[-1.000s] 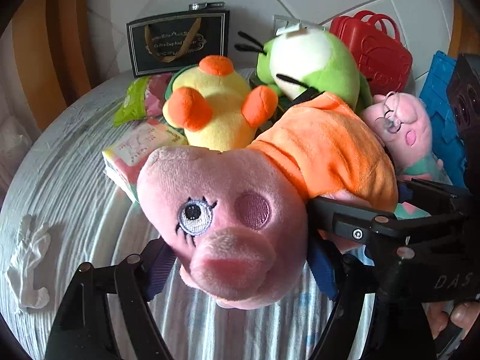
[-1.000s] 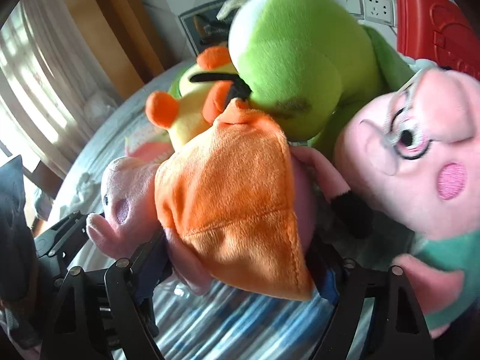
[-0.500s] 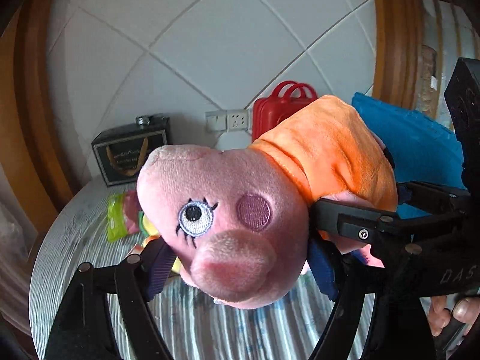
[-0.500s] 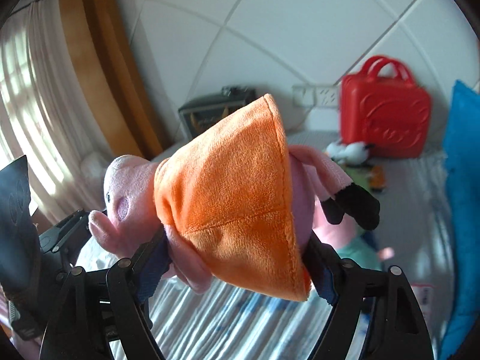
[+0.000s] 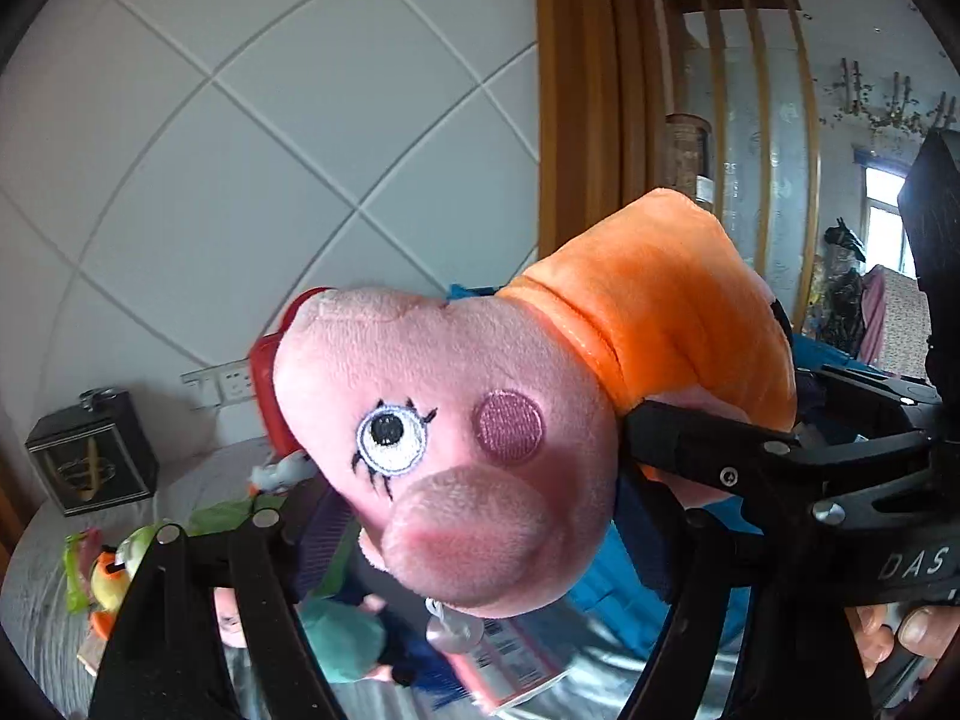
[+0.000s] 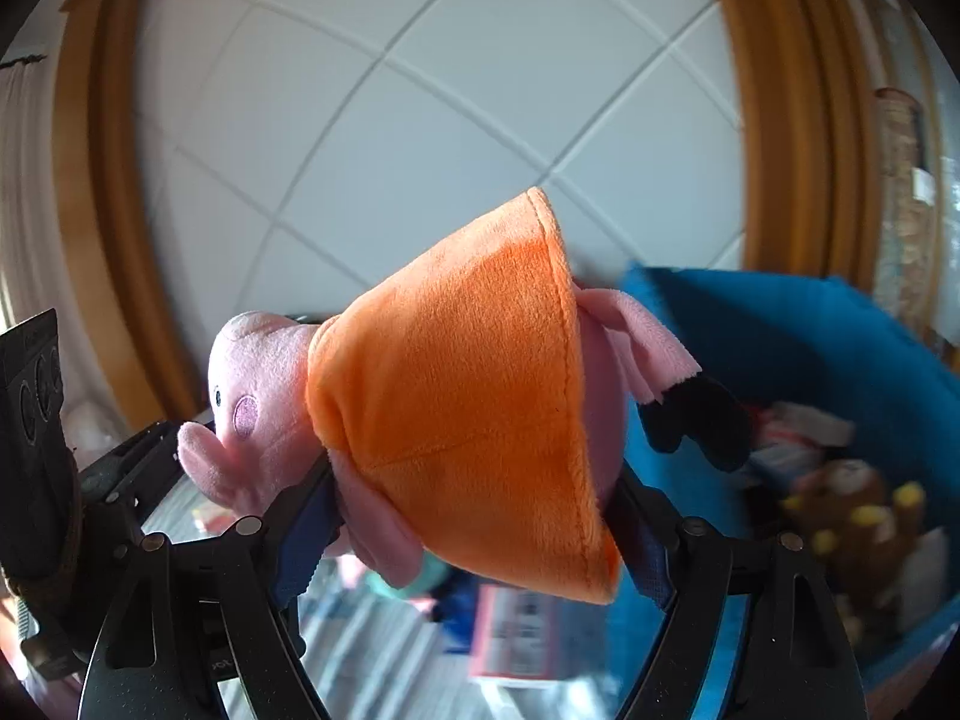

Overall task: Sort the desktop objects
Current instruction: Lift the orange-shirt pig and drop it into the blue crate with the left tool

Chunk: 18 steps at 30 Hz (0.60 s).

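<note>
Now the pink pig plush (image 5: 456,450) in its orange dress, clamped wide at the head by the left gripper (image 5: 462,516) and at the body by the right gripper (image 6: 474,516), has risen off the table toward the blue bin (image 6: 810,348), likely its sorting destination.

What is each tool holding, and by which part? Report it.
Both hold one pink pig plush. The left tool clamps its head from both sides; the right tool clamps its body through the orange dress.
</note>
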### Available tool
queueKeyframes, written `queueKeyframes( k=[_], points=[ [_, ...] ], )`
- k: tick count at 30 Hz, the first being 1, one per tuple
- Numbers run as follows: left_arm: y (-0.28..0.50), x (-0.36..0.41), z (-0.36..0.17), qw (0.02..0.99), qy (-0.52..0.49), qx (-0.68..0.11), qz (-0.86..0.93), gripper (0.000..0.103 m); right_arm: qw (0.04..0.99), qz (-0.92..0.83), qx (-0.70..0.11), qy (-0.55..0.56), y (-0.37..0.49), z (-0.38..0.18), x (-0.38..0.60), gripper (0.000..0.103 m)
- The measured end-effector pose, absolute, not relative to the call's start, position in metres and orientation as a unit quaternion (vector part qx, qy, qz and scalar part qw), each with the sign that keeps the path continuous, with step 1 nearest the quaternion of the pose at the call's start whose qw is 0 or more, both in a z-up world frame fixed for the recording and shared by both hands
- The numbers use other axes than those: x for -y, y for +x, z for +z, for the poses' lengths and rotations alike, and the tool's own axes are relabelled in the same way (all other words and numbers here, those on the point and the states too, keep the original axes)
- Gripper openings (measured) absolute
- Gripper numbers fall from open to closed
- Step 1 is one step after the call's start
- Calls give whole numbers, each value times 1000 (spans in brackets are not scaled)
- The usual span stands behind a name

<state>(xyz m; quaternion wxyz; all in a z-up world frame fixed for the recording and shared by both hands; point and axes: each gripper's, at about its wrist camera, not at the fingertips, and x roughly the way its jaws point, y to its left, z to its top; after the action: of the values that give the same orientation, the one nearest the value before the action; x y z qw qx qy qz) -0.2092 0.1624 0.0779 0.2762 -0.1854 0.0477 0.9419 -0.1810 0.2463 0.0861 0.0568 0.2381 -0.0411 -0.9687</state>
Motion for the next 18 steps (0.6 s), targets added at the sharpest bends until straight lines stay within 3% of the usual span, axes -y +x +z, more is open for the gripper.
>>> queueKeyframes(
  k=[8,18],
  points=[
    [-183,-337,92,303,-208,-59,928,78,12,-970,69,234,-148,100,-427,83],
    [-172,-427,87,287,-236,-86,924,85,-2,-966,100,238,-124,94,-550,91]
  ],
)
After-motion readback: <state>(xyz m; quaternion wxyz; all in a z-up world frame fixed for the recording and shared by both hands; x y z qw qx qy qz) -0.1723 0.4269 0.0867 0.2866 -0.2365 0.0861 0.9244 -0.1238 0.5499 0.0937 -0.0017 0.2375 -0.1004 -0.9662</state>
